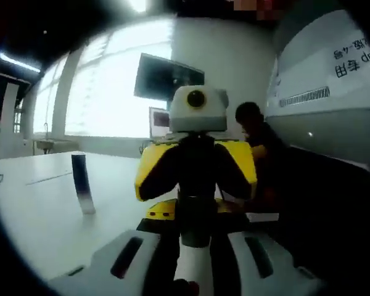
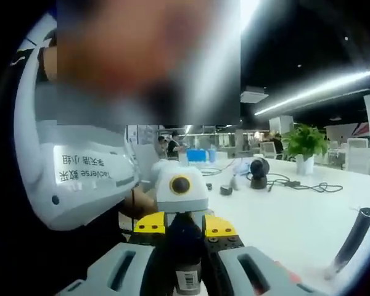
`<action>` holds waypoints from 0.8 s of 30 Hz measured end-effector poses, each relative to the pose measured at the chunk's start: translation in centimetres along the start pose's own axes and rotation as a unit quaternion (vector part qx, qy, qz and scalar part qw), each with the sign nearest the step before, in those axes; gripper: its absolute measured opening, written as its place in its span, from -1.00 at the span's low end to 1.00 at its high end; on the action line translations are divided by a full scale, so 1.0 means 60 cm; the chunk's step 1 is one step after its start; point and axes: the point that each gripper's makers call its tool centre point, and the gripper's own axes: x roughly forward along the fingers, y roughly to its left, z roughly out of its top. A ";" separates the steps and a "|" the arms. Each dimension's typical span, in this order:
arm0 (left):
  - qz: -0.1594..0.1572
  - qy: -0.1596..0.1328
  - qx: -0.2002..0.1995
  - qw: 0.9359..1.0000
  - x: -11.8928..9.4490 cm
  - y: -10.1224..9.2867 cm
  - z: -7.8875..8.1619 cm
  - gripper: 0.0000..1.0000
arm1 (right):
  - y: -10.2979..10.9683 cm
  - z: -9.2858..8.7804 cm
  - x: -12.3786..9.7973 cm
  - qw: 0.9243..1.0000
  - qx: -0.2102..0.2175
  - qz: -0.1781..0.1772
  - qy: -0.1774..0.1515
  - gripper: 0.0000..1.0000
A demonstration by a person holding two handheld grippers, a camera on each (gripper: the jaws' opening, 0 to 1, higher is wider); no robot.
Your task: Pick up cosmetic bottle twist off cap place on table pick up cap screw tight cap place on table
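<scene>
While both claws meet over table, gripping one cosmetic bottle.
Left claw clamps white end; right claw seemingly clamps dark cap.

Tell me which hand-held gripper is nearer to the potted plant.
Left. The right gripper view looks past the left hand-held gripper toward the potted plant far beyond; the right hand-held gripper sits farther back.

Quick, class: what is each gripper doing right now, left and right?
Left gripper: shut on the cosmetic bottle, at its white end.
Right gripper: shut on the bottle's dark end.
</scene>
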 end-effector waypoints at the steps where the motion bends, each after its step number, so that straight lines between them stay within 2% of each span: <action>1: -0.012 0.007 -0.008 1.000 0.000 -0.007 -0.003 -0.89 | -0.001 -0.002 0.000 1.000 0.004 0.000 0.002 -0.78; 2: 0.019 0.008 0.000 1.000 -0.002 0.010 -0.002 -0.89 | -0.014 0.002 -0.001 1.000 -0.002 -0.028 -0.006 -0.78; 3: -0.002 0.008 -0.011 1.000 -0.001 -0.003 -0.003 -0.89 | -0.005 0.000 0.000 1.000 0.004 -0.012 -0.002 -0.79; 4: 0.021 0.013 -0.004 1.000 -0.002 0.010 -0.002 -0.90 | -0.014 0.001 -0.001 1.000 -0.005 -0.028 -0.002 -0.79; 5: 0.015 0.009 -0.006 1.000 0.000 0.002 -0.002 -0.89 | -0.010 0.000 0.000 1.000 0.004 -0.025 -0.002 -0.79; 6: 0.018 0.020 -0.011 1.000 0.000 0.007 -0.004 -0.90 | -0.018 0.001 0.000 0.999 -0.002 -0.042 -0.003 -0.79; 7: 0.034 0.010 0.000 0.999 0.000 0.013 0.002 -0.90 | -0.016 0.002 0.001 0.999 -0.003 -0.042 -0.006 -0.79; 8: 0.039 0.028 0.000 0.999 -0.001 0.016 -0.003 -0.90 | -0.020 0.002 0.002 0.999 -0.002 -0.051 -0.004 -0.79; 9: 0.045 0.017 -0.005 0.999 0.001 0.017 0.003 -0.90 | -0.027 0.006 0.001 0.998 -0.002 -0.065 -0.011 -0.79; 10: 0.042 0.019 -0.013 0.999 0.000 0.021 0.005 -0.90 | -0.031 0.010 0.002 0.997 0.001 -0.077 -0.017 -0.79; 11: 0.058 0.026 0.001 0.998 -0.001 0.029 0.004 -0.90 | -0.032 0.007 0.002 0.997 0.000 -0.080 -0.010 -0.79; 12: 0.054 0.022 -0.008 0.998 0.003 0.027 0.006 -0.90 | -0.035 0.008 0.002 0.996 -0.005 -0.090 -0.009 -0.79; 13: 0.067 0.025 0.002 0.997 0.001 0.037 0.008 -0.90 | -0.041 0.010 0.002 0.995 -0.012 -0.101 -0.012 -0.79; 14: 0.062 0.026 -0.006 0.998 0.003 0.034 0.007 -0.90 | -0.039 0.009 0.004 0.995 -0.004 -0.095 -0.005 -0.79; 15: 0.082 0.018 -0.006 0.996 0.000 0.048 0.014 -0.90 | -0.055 0.018 0.001 0.991 -0.004 -0.128 -0.024 -0.79; 16: 0.072 0.027 -0.007 0.997 0.002 0.042 0.010 -0.90 | -0.045 0.011 0.005 0.994 -0.003 -0.111 -0.010 -0.79; 17: 0.098 0.025 0.003 0.995 -0.002 0.058 0.012 -0.91 | -0.069 0.018 -0.003 0.986 -0.014 -0.163 -0.022 -0.80; 18: 0.092 0.030 0.004 0.995 0.001 0.053 0.007 -0.91 | -0.055 0.012 0.002 0.991 -0.007 -0.133 -0.010 -0.80; 19: 0.102 0.023 0.006 0.995 -0.002 0.065 0.011 -0.91 | -0.060 0.016 -0.001 0.989 -0.006 -0.146 -0.022 -0.80; 20: 0.097 0.022 -0.001 0.995 -0.003 0.061 0.010 -0.91 | -0.056 0.015 -0.002 0.990 -0.008 -0.142 -0.022 -0.80; 22: 0.094 0.016 0.010 0.995 -0.003 0.063 0.009 -0.89 | -0.052 0.017 0.000 0.990 -0.019 -0.138 -0.025 -0.79; 24: 0.091 0.023 0.008 0.996 -0.003 0.064 0.004 -0.87 | -0.050 0.013 0.002 0.991 -0.026 -0.132 -0.015 -0.78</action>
